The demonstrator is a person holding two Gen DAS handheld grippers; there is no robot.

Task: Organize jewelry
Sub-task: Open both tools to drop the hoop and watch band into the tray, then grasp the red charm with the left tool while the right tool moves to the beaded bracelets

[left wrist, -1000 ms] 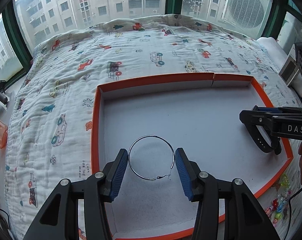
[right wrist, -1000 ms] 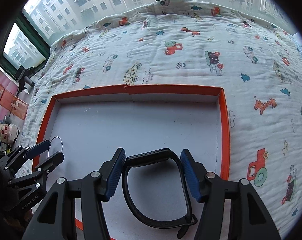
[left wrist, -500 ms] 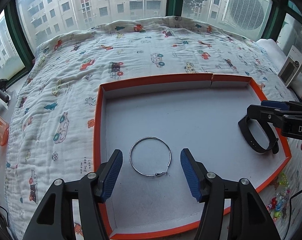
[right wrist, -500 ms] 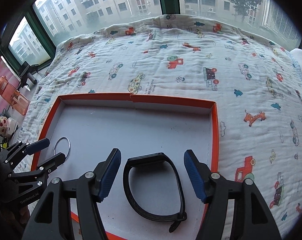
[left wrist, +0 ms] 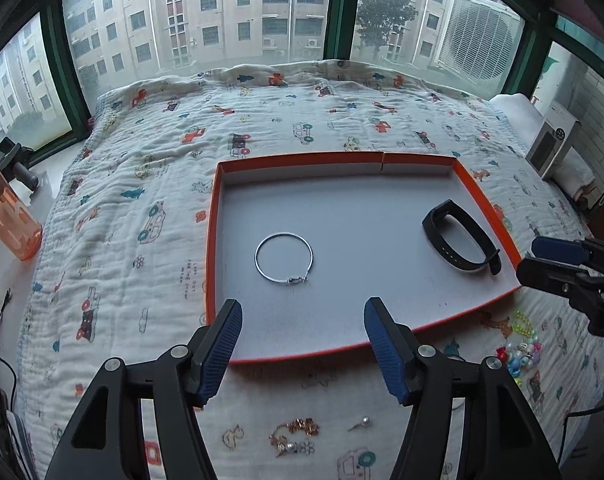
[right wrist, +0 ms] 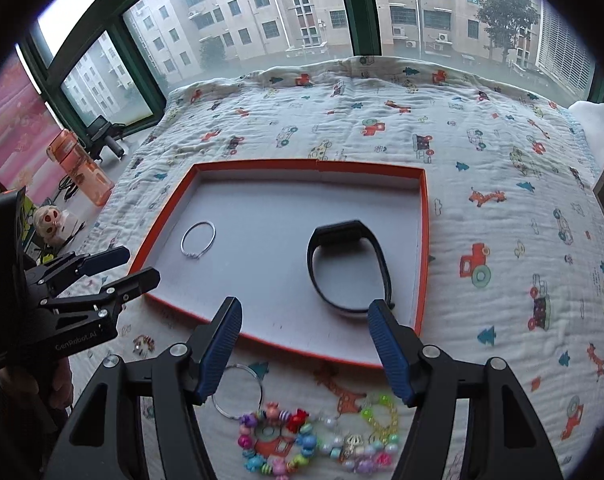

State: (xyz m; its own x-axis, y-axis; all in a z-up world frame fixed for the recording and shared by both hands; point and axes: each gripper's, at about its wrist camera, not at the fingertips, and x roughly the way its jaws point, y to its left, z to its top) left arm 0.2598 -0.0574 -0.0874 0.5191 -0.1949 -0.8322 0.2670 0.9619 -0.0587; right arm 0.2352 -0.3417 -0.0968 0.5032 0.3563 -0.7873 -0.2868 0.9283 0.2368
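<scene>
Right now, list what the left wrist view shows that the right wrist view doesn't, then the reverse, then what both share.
Only the left wrist view: a gold-coloured chain and a small pearl pin on the blanket near its fingers, and a white box at the far right.

Only the right wrist view: a second silver hoop outside the tray and a small skull-like figure at the left.

Both: the orange tray, the silver hoop and black band lying in it, the beaded bracelets, the orange bottle, and both grippers open.
</scene>
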